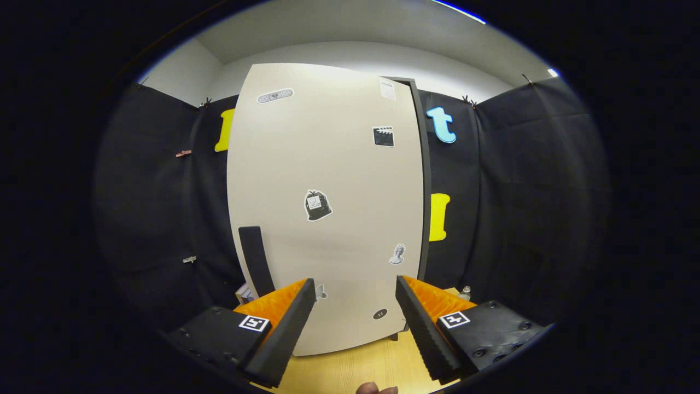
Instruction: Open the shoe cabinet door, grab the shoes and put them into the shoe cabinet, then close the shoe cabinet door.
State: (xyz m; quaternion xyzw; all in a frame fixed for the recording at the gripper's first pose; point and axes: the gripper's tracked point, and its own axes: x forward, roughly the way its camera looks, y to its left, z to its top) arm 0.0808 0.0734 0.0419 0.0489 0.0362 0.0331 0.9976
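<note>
Shoe cabinet (pixel 328 208) is standing upright on the wooden worktop (pixel 361 366), just ahead of the gripper (pixel 355 312), with the black booth wall (pixel 525 208) hanging behind it. Cabinet door (pixel 339 164) is sitting closed or nearly closed, pale beige, flat face toward the camera; a dark edge is showing down the cabinet's right side. Black vertical handle (pixel 255 260) is sitting low on the cabinet's left side, just above and beyond the left finger. Several small stickers (pixel 318 206) are dotting the door: one near the middle, others toward the top and lower right. Fingers (pixel 287 328) are standing spread wide apart, pinching nothing, tips pointing at the bottom of the cabinet door, not touching it as far as I can tell. A bit of a hand (pixel 376 389) is peeking in below the cabinet, between the fingers.
</note>
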